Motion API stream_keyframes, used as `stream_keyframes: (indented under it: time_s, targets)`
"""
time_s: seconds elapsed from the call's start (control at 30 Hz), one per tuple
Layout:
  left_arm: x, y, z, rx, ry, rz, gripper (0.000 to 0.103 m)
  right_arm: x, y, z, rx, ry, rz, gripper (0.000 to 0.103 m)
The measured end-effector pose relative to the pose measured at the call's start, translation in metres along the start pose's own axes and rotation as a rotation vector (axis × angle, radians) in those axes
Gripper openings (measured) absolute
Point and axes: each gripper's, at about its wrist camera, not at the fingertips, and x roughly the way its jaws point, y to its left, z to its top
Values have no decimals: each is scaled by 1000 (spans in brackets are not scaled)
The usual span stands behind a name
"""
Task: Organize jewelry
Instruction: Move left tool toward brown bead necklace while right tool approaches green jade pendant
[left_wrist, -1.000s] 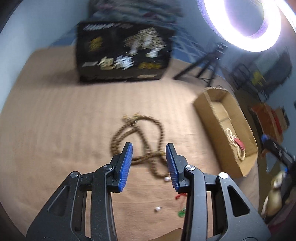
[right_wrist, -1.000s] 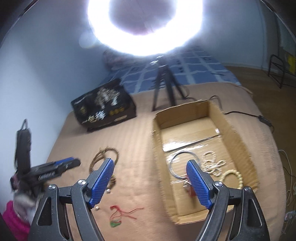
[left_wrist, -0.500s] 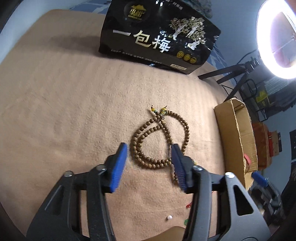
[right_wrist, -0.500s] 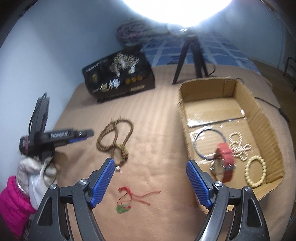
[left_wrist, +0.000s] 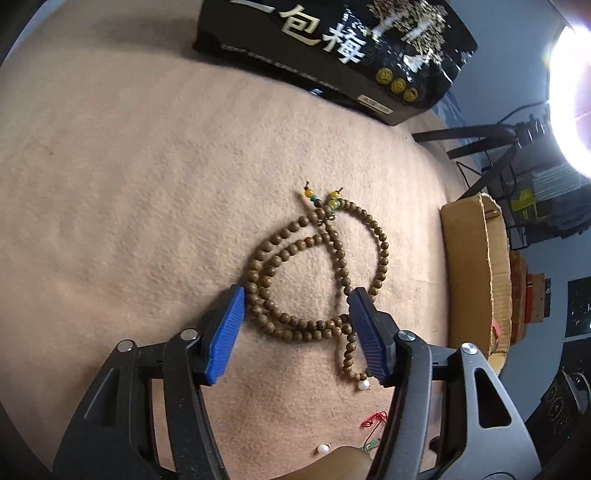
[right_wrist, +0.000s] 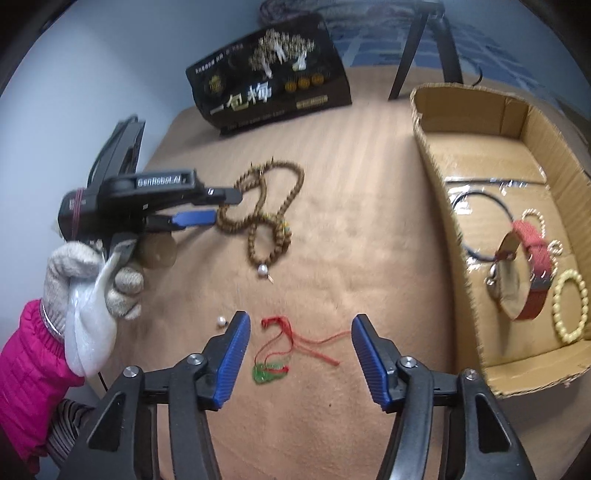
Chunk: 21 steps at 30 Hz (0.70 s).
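Wooden bead necklace (left_wrist: 317, 273): looped on the tan blanket (left_wrist: 129, 184), near loops lying between my left pads; that bunch looks like the best bite.
Left tongs (left_wrist: 297, 325): wide, nothing held, low over the beads with a pad on either side so that closing should gather the strands.
Right tongs (right_wrist: 301, 354): wide, empty, hovering above the red cord with green pendant (right_wrist: 280, 350), likely next to collect.
Loose pearl (right_wrist: 221, 321): at 10 o'clock of the right tongs, just beside the left pad.
Cardboard box (right_wrist: 436, 155): at 2 o'clock, well apart from the beads; holds a red-strap watch (right_wrist: 528, 273), cream bead bracelet (right_wrist: 570, 308) and others, so I judge sorting partly done.
Black printed bag (right_wrist: 269, 88): 12 o'clock, far edge.
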Motion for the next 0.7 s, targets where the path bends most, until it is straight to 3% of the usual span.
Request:
stream_keyframes:
  time_s: [0.2,0.43,0.7]
  targets:
    - [6,-13,-2,16,-6,12,65,15,8,-10,-39,64,9,56]
    - [17,-37,-8,90,-19,95,65,27,16,-19,-73,103,-3,55]
    - [33,-62,-16,155,-38,165,82,38,29,-25,-127,116,-31,50]
